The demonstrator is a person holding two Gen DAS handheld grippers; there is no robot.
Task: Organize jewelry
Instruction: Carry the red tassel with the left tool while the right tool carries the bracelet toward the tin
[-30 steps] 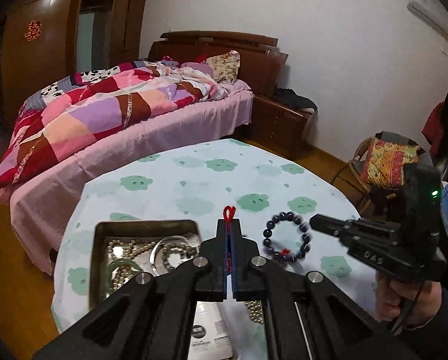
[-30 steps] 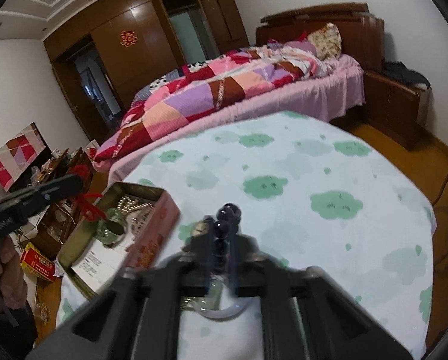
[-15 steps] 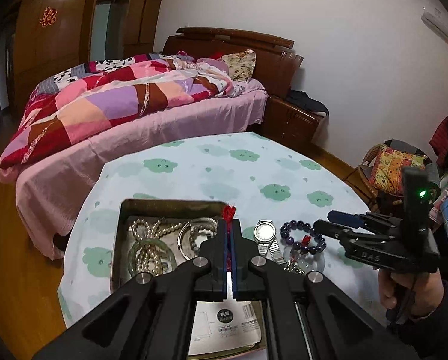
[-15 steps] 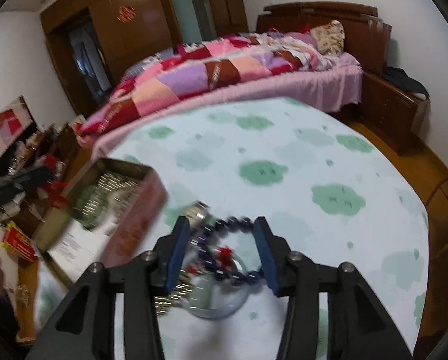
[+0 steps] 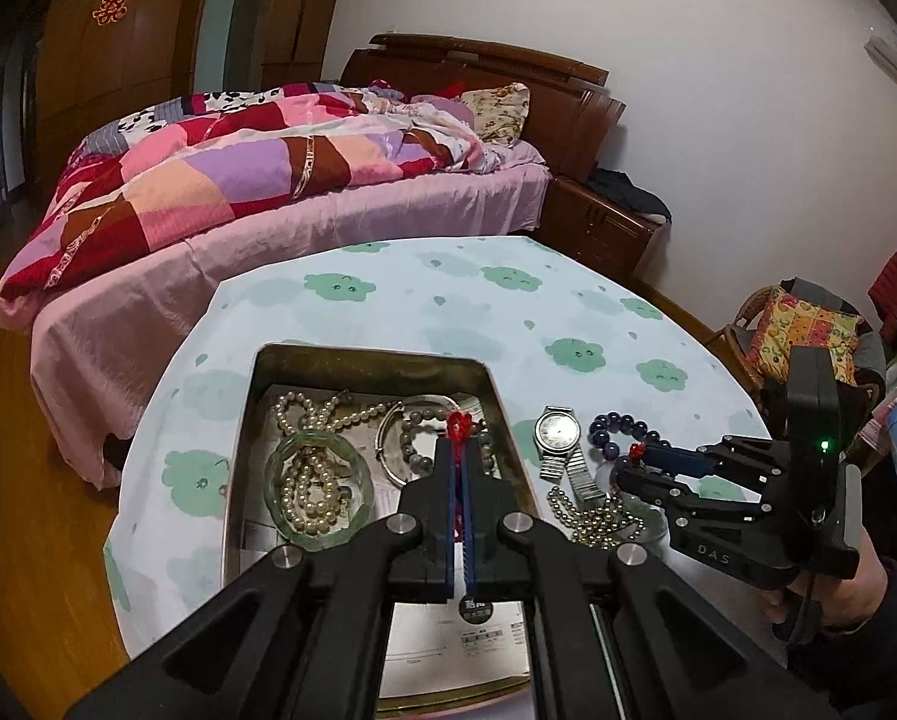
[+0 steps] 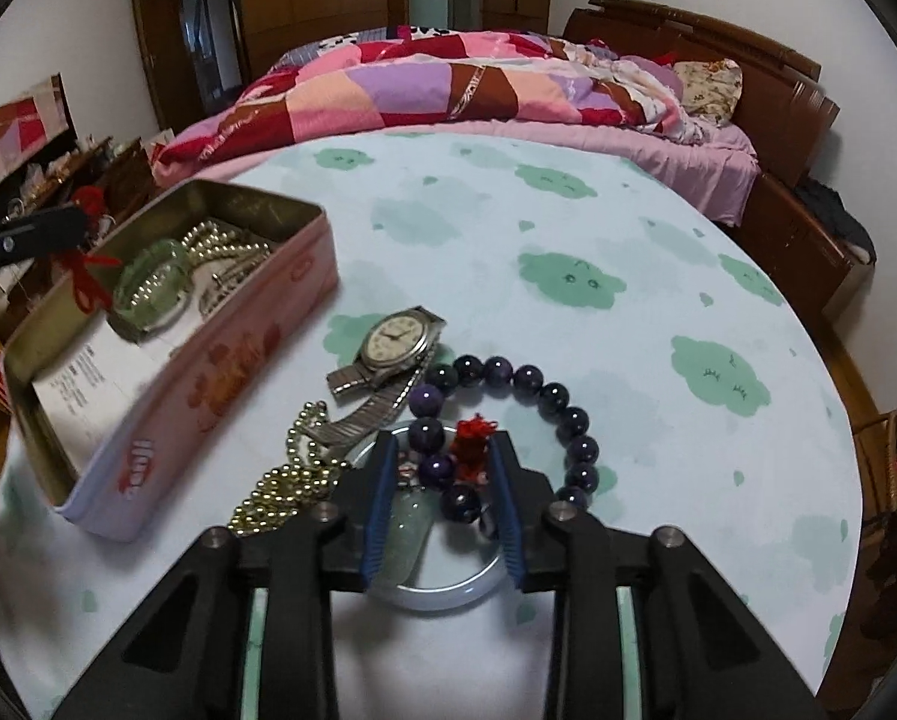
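Observation:
My left gripper (image 5: 461, 462) is shut on a red cord charm (image 5: 460, 427) and hangs over the open metal tin (image 5: 370, 355), which holds pearl strands and a green glass bangle (image 5: 319, 489). My right gripper (image 6: 442, 480) is open, its jaws astride the near side of the purple bead bracelet (image 6: 529, 375), which lies on the table. A silver watch (image 6: 397, 339), a gold bead chain (image 6: 280, 483) and a pale bangle (image 6: 442, 591) with a jade pendant (image 6: 403, 534) lie beside it. The right gripper (image 5: 640, 468) also shows in the left wrist view.
The round table has a white cloth with green clouds (image 6: 568, 276). A bed with a patchwork quilt (image 5: 238, 156) stands behind it. A chair with a patterned cushion (image 5: 808, 330) is at the right. The tin's pink wall (image 6: 220, 384) stands left of the loose jewelry.
My right gripper let go of the purple bracelet, which now lies on the table, and its jaws opened. My left gripper moved over the tin with the red charm.

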